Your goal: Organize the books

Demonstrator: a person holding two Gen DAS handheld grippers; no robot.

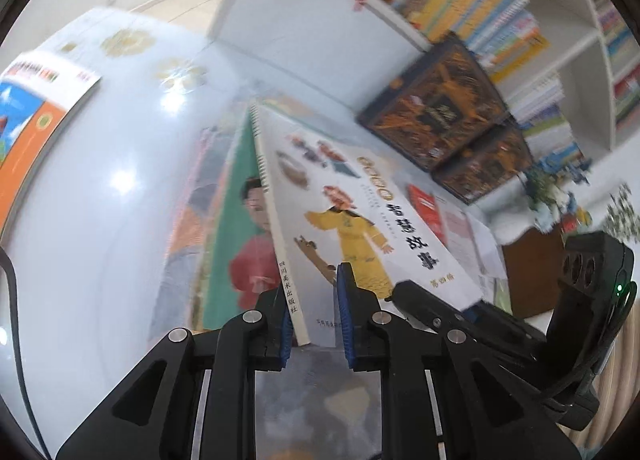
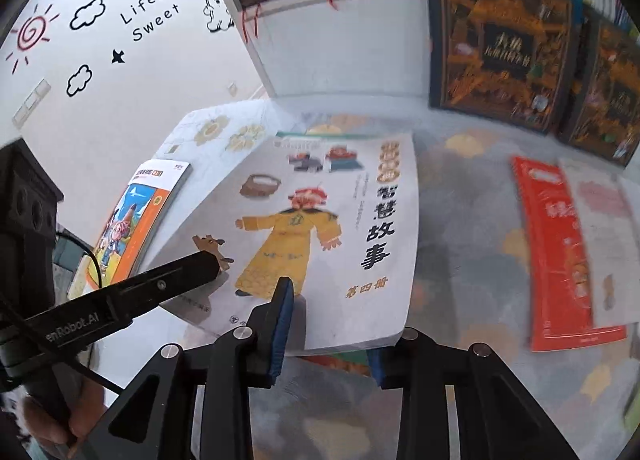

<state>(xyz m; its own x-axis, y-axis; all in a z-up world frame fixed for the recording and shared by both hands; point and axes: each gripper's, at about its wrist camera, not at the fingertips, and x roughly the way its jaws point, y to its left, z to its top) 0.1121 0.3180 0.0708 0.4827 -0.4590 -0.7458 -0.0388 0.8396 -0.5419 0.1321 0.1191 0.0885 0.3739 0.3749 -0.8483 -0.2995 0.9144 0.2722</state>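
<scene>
Left claw (image 1: 314, 316) gripping spine corner of white storybook (image 1: 360, 227), pads clamped on it. Right claw (image 2: 328, 334) straddling same book's near edge (image 2: 320, 227), whether pressing cannot tell. Green book (image 1: 230, 219) lying beneath, red booklet (image 2: 556, 252) resting right of right claw on worktop (image 2: 460, 219).

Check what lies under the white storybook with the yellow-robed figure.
Under the white storybook a green-covered book sticks out, showing a figure in red. More covers edge out beyond it, too blurred to count. How far the pile runs beneath the storybook is hidden.
</scene>
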